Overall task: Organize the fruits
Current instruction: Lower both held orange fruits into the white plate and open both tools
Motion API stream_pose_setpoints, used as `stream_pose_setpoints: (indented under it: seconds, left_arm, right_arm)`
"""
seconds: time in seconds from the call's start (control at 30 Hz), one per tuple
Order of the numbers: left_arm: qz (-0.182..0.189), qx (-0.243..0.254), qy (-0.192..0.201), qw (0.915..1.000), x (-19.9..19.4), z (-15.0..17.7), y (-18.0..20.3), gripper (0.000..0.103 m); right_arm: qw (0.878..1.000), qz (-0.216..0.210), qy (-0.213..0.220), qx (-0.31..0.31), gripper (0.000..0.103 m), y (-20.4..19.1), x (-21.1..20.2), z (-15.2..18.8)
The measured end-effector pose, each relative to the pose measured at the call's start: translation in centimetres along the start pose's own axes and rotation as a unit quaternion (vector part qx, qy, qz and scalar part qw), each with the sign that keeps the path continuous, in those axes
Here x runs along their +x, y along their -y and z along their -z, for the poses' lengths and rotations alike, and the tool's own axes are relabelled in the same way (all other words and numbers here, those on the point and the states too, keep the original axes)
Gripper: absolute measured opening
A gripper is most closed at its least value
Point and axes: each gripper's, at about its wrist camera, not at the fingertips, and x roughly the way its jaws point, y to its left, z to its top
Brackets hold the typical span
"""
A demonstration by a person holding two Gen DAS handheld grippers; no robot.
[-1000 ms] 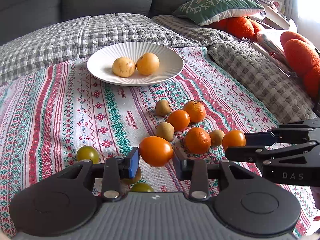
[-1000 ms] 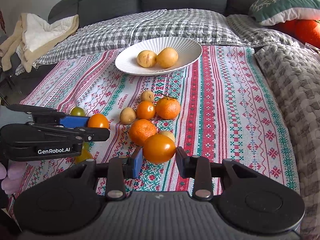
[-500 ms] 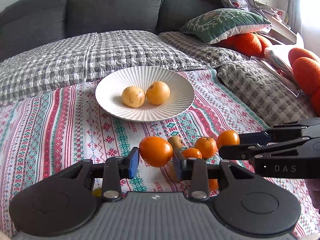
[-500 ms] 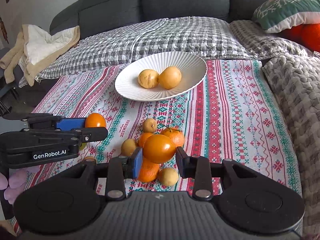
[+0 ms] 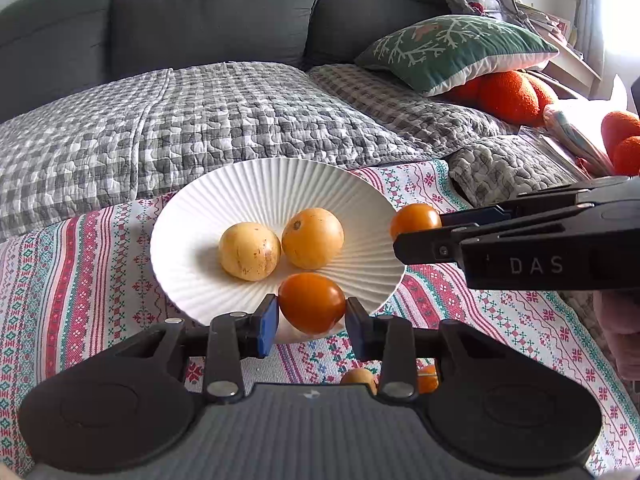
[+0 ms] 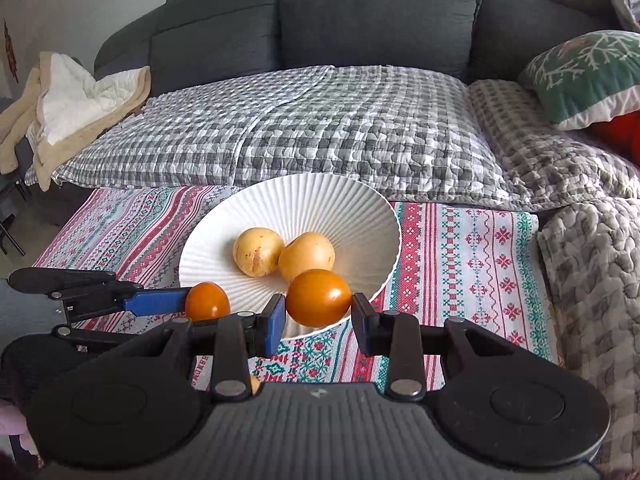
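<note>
While each gripper carried one fruit, both were at the near rim of the white ribbed plate [image 5: 276, 184]. The left gripper [image 5: 311, 314] pinched an orange tomato [image 5: 311, 302] between its blue pads, and this tomato hung over the plate's near edge. The right gripper [image 6: 318, 308] pinched a second orange tomato [image 6: 319, 297] the same way, also over the near edge; in the left wrist view it came in from the right, w/ its tomato at the plate's right rim. Inside the plate 2 fruits lay, touching each other: a pale yellow fruit [image 5: 249, 251] on the left & an orange-yellow fruit [image 5: 312, 238] on the right, both beyond the held tomatoes. The plate stood on a patterned red-green cloth [image 5: 80, 264]. On this cloth, nearer than the plate, parts of two small fruits [image 5: 358, 378] showed under the left gripper. Behind the plate was a grey checked quilt [image 6: 320, 128], then a dark sofa [image 6: 360, 12]. A green pillow [image 5: 452, 50] was far right of the plate.
</note>
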Motion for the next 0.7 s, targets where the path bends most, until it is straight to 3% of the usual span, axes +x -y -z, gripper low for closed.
stream_pose_setpoints:
  seconds: [0.3, 0.7]
  left_arm:
    - [-0.002, -0.016, -0.032, 0.9994, 3.7, -1.2, -1.2, 0.025]
    - [0.014, -0.026, -0.033, 0.9990, 5.0, -1.8, -1.8, 0.026]
  right_arm:
    - [1.000, -0.001, -0.018, 0.002, 0.032, 1.4, 4.6, -3.2]
    - [0.998, 0.013, -0.042, 0.043, 0.033, 2.5, 8.9, -5.4]
